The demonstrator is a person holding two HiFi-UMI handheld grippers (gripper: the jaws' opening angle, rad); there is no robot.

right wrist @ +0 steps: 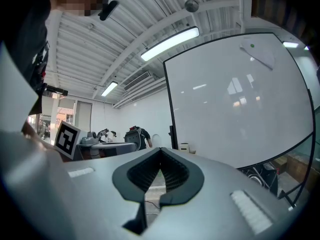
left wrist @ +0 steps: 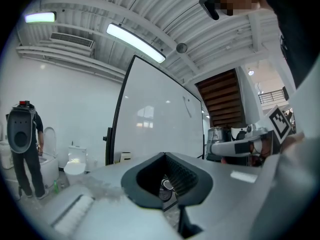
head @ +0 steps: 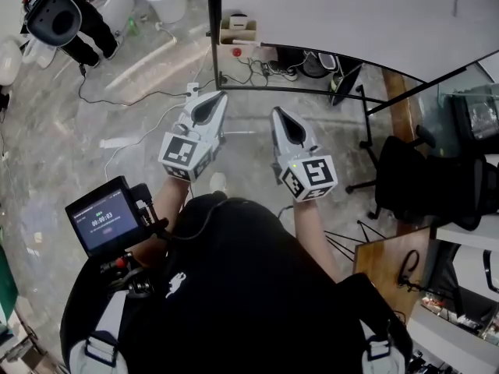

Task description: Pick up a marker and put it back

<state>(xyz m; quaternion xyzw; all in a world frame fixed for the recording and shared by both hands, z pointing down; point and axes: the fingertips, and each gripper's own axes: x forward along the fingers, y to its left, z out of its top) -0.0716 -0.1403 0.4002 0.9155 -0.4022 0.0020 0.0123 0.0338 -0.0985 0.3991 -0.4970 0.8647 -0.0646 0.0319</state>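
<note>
1. Filling the bottom of the head view, the person's dark top is sitting closest to the camera, and a small screen is glowing at its left side.
2. Reaching forward from it, the 2 arms are holding the left gripper and the right gripper side by side above the floor, near each other but not touching.
3. In its own view, the left gripper's 2 jaws are pressing together at the tips, with nothing between them.
4. The right gripper's jaws are meeting at the tips in the same way, also gripping nothing.
5. Both grippers are pointing toward a whiteboard in a black frame, with cables lying on the floor below its near edge.
6. A black chair is standing to the right, well apart from the right gripper.
7. A second person is standing at the far left, well apart from both grippers.
8. The marker is not showing clearly enough in any view to place it, and neither gripper is carrying it.
</note>
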